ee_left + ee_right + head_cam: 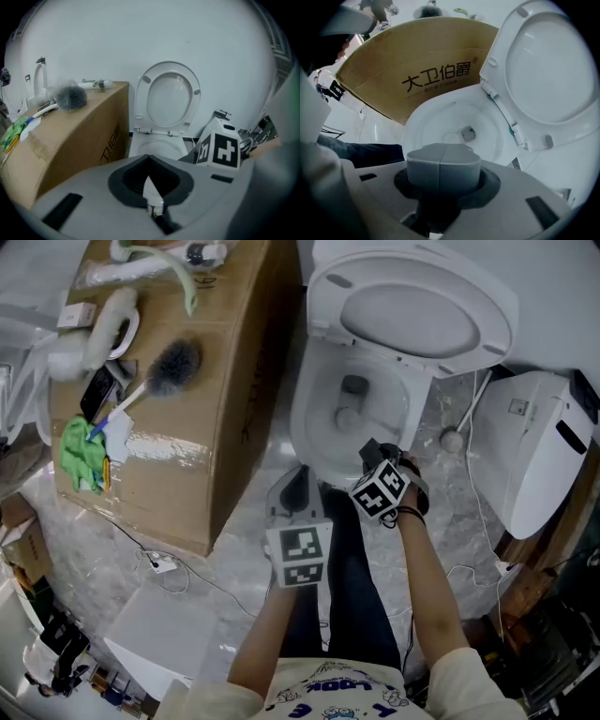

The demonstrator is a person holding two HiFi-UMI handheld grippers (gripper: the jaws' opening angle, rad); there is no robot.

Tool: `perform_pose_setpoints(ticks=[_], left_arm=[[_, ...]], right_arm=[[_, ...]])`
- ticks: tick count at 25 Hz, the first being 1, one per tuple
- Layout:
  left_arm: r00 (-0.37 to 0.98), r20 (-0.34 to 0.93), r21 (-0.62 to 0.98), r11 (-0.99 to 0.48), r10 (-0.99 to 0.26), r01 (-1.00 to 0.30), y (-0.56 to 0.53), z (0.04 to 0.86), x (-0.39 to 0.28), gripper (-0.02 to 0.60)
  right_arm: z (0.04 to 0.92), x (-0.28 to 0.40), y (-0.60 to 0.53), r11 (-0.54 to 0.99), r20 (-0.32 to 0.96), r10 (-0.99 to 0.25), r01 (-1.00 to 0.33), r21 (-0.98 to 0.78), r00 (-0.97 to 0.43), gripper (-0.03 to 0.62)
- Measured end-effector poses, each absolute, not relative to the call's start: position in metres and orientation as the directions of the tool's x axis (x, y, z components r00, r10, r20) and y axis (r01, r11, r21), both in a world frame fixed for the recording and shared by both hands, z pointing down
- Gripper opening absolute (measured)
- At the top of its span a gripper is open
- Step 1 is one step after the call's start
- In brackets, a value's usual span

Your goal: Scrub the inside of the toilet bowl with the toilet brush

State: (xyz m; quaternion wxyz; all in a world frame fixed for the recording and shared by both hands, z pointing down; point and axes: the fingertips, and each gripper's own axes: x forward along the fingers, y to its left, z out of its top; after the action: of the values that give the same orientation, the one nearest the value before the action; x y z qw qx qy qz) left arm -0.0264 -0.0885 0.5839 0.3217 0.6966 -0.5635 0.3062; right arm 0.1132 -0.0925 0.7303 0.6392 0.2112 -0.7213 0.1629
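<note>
The cardboard box is the biggest thing in front of you, standing on the marbled floor just left of the toilet. The toilet's seat and lid are both tipped up, so the white bowl is open. On the far side of the toilet, to your right, a white plastic unit lies on the floor, well apart from the box. Your left gripper is low in front of the bowl, above your legs, and points toward the toilet. In the left gripper view its fingers meet in a point with nothing between them. Your right gripper hangs over the front rim of the bowl. In the right gripper view its fingers are pressed flat against each other along a middle seam, holding nothing, and the drain shows just beyond them. The toilet brush is not in either gripper. It lies on top of the box, well apart from both, with its grey bristle head toward the toilet side and its white handle running down to your left. Near the end of that handle a crumpled green cloth rests by the box's left edge. A dark flat object that I cannot identify lies just above the cloth. A thin cable trails over the floor below the box.
</note>
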Motion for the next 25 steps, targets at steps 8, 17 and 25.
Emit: perform_pose_setpoints(ticks=[8,17,25], left_arm=[[0.185,0.778,0.108,-0.162,-0.600,-0.981,-0.095,0.576,-0.022,0.002],[0.189,0.768,0.108,-0.168,-0.612,-0.980,-0.103,0.566,-0.022,0.001],[0.181,0.769,0.105,-0.158,-0.613,-0.982,-0.105,0.568,-0.027,0.002]], right_arm=[[0.706,0.118,-0.083,0.926,0.998,-0.018,-0.378,-0.009,-0.068,0.163],[0.689,0.134,-0.082,0.959,0.998,-0.026,-0.282,0.040,0.050,0.163],[0.716,0.137,-0.101,0.931,0.989,-0.128,-0.337,0.143,0.068,0.163]])
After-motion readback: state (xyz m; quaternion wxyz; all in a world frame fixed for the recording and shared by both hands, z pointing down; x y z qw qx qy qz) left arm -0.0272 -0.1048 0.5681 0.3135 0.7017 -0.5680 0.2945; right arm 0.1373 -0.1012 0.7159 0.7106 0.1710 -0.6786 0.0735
